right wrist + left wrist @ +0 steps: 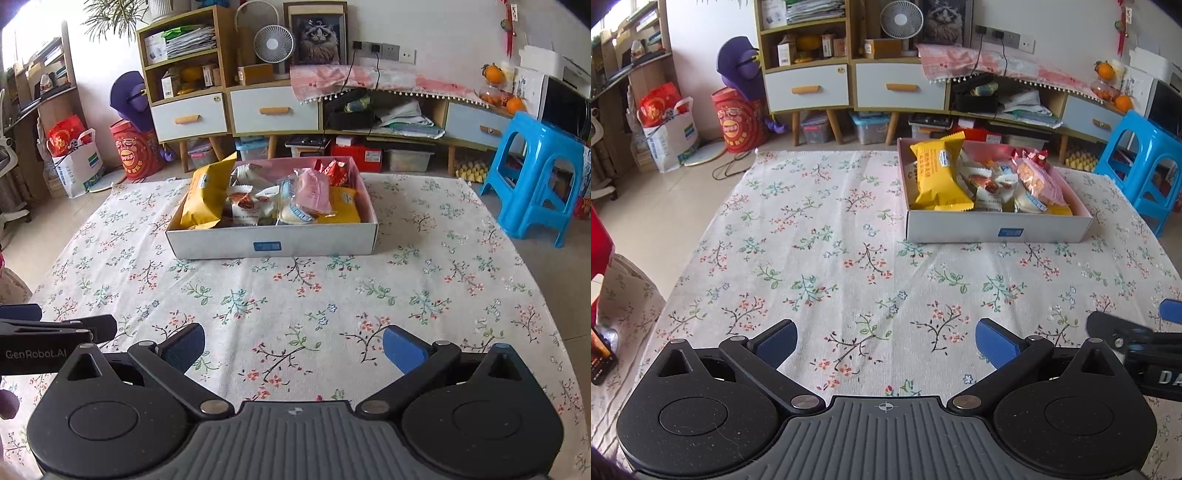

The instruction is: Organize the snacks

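A shallow white cardboard box (997, 229) (273, 242) with a pink inside stands on the floral tablecloth (820, 236) (295, 295), toward the far side. It holds several wrapped snacks: a yellow pack (940, 173) (208, 195) leaning at its left end, a pink pack (1039, 179) (314, 192), a nut pack (988, 184) (243, 203) and red wrappers (334, 168). My left gripper (885, 341) hovers open near the table's front edge, nothing between its fingers. My right gripper (293, 347) is open and empty too, straight in front of the box.
Cabinets with drawers (273, 110), storage bins and a fan (273, 42) line the far wall. A blue plastic stool (535, 177) stands right of the table. Bags (670, 133) and a red drum (738, 120) sit on the floor at left.
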The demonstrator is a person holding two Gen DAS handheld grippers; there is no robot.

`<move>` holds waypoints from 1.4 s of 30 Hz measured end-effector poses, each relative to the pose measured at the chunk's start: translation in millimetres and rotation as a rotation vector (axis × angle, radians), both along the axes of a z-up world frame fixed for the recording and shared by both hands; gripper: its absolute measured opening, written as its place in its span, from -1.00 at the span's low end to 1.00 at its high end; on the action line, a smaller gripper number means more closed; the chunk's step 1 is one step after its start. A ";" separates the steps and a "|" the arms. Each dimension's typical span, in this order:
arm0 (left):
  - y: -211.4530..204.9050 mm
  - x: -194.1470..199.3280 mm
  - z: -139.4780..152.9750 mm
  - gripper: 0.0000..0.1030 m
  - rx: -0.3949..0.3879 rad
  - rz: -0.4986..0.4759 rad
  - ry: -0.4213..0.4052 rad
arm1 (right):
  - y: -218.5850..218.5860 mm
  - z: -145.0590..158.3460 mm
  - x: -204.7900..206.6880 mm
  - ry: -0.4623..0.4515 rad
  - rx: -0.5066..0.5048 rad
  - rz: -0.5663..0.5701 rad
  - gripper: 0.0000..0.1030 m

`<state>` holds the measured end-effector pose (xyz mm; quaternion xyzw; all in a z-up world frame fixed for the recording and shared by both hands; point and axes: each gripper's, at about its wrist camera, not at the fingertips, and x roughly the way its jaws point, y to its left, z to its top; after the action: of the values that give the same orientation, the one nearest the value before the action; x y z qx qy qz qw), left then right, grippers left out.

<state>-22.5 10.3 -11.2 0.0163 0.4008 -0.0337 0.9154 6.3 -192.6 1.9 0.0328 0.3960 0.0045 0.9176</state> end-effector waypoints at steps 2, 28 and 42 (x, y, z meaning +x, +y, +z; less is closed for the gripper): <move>-0.7 -0.9 1.4 1.00 0.001 -0.005 -0.005 | 0.5 -1.9 2.3 0.007 -0.002 -0.012 0.82; -6.7 -3.4 1.0 1.00 -0.019 -0.025 0.011 | 3.2 -4.4 1.1 0.019 -0.017 -0.026 0.82; -6.7 -4.1 0.3 1.00 -0.023 -0.026 0.016 | 3.6 -4.5 0.7 0.019 -0.018 -0.026 0.82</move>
<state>-26.6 3.6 -10.9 0.0106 0.4075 -0.0504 0.9117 7.1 -189.0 -2.6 0.0297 0.4045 -0.0115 0.9140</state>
